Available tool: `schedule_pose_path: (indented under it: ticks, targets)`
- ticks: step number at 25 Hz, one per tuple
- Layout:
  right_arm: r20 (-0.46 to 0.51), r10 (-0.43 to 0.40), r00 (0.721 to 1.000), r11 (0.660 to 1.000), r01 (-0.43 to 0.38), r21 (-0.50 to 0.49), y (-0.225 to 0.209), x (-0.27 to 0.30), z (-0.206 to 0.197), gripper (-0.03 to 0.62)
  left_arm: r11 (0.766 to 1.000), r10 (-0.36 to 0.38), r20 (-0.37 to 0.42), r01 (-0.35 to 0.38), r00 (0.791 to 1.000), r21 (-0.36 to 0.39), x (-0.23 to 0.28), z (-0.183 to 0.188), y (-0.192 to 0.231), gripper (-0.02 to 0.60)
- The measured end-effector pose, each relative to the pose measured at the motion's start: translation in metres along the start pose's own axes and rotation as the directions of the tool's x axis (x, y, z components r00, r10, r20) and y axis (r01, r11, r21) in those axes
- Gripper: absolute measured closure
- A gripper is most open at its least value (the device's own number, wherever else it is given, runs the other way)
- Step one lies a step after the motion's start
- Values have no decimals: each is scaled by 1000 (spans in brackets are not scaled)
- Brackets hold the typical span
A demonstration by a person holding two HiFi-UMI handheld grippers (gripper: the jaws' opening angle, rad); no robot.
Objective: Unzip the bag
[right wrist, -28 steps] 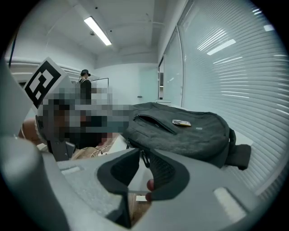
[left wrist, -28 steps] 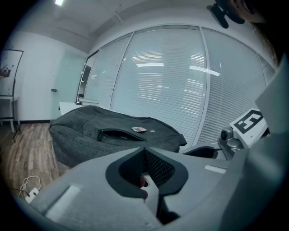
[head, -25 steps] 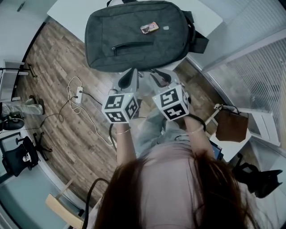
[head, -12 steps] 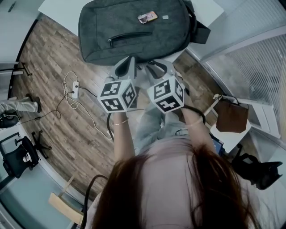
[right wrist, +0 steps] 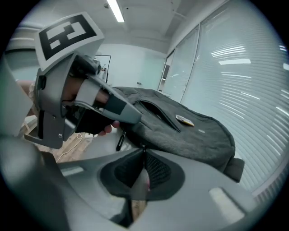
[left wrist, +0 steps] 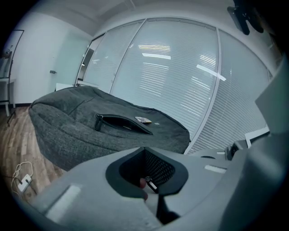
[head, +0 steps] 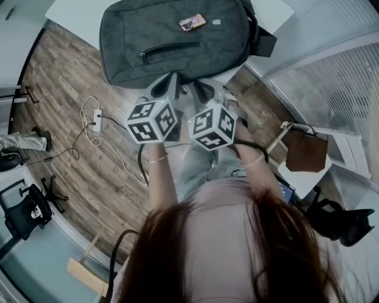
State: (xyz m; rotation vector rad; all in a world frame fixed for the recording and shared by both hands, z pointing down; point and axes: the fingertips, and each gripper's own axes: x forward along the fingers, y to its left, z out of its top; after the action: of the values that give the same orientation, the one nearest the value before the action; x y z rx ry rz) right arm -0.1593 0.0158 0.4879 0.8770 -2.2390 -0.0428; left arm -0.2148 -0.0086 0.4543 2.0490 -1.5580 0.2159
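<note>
Grey fabric backpack (head: 172,41) lying flat on the white worktop (head: 74,18), front pocket zip (head: 172,52) uppermost, its near edge just ahead of both grippers. The left gripper (left wrist: 144,150) was fully closed at that edge. The right gripper (right wrist: 143,149) stood just beside it, its jaws having just been closing until the tips met. Nothing could be plainly made out between either pair of tips. A small black zip pull (right wrist: 119,142) dangled beneath the left gripper's tip, as the right gripper view showed.

The bag sagged and creased like soft, pliant cloth, and it seemed only part-filled and fairly light. It would probably slide or bunch on the smooth worktop when a zip was drawn. The likely hold was therefore the slim pull tab in one gripper, with the other pinching the fabric close beside the zip track to keep it taut. The loose tab looked apt to swing away from closing jaws.
</note>
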Motion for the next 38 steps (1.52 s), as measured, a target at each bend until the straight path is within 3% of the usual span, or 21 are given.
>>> schedule_pose_path:
  ticks: [9, 21, 38]
  targets:
    - [21, 43, 999, 998, -44, 48, 2, -2, 2, 583, 999, -20, -40, 19, 999, -29, 3, -1, 2, 574]
    - [18, -37, 999, 999, 37, 32, -8, -9, -8, 585, 999, -31, -59, 29, 998, -35, 3, -3, 2, 574]
    - [-38, -116, 992, 981, 121, 154, -33, -20, -20, 585, 997, -45, -161, 55, 986, 58, 5, -10, 0, 575]
